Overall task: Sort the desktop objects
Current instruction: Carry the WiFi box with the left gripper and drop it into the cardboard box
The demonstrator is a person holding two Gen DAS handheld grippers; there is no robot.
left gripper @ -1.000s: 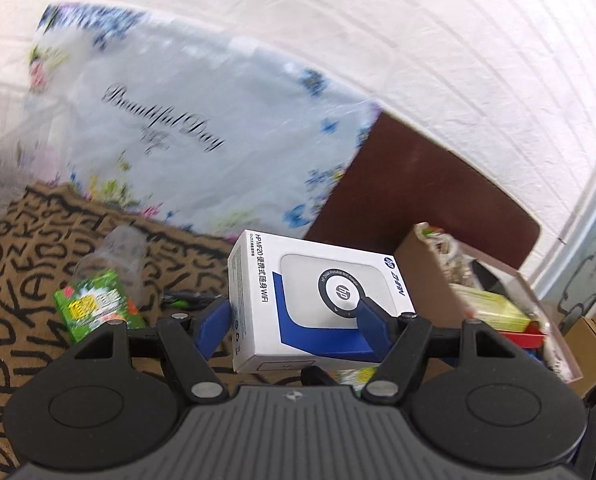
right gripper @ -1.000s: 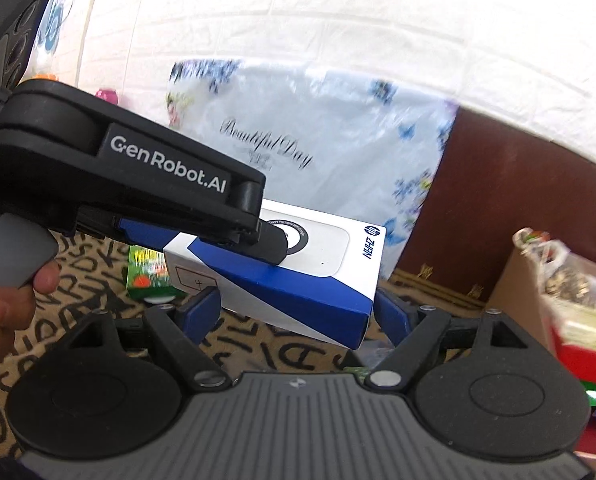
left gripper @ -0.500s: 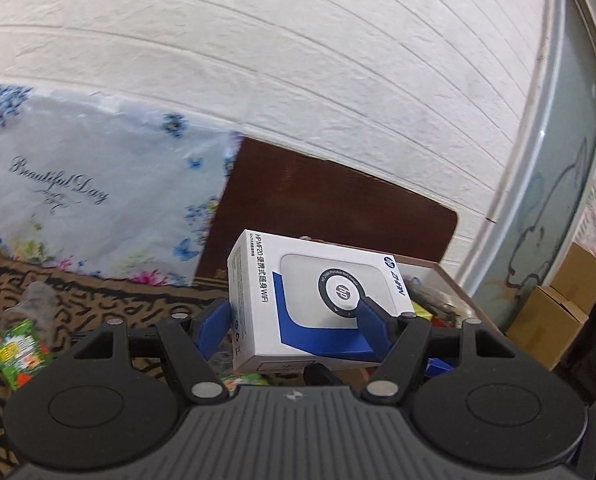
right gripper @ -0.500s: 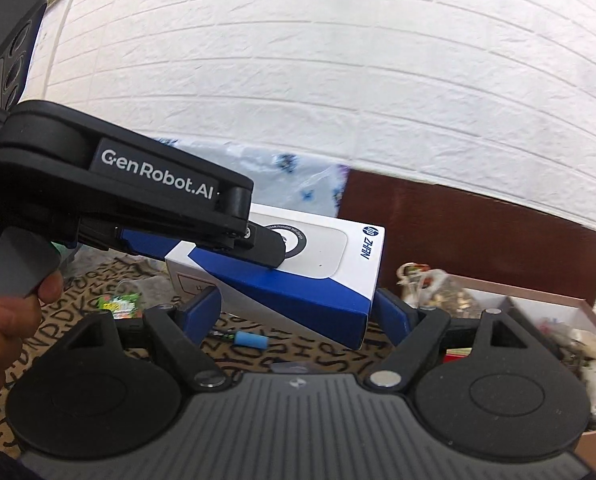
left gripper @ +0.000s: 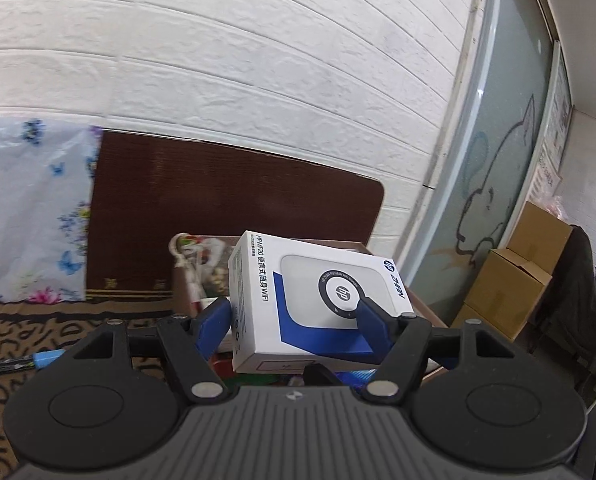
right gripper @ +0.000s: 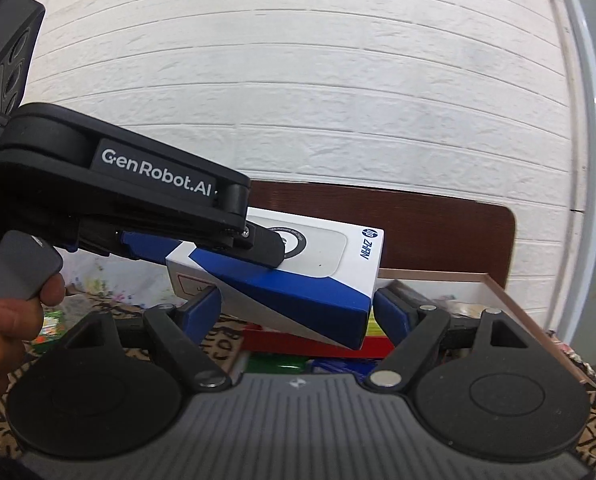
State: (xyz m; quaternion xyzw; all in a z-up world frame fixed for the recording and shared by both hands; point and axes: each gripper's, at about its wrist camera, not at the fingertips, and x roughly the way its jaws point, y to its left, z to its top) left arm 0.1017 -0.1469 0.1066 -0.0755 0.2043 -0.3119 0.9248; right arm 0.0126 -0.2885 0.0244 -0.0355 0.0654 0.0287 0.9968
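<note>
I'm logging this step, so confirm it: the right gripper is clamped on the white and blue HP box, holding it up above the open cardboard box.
Wrong gripper. The left gripper is clamped on the HP box, as the left wrist view shows. In the right wrist view the right gripper is open and holds nothing. The rest stands: it is up above the open cardboard box.

A lived-in home or small office room: white brick-pattern wall (left gripper: 258, 80), stacked cardboard boxes (left gripper: 514, 276), letter-print tablecloth (left gripper: 2, 344), floral plastic bag (left gripper: 30, 208).
</note>
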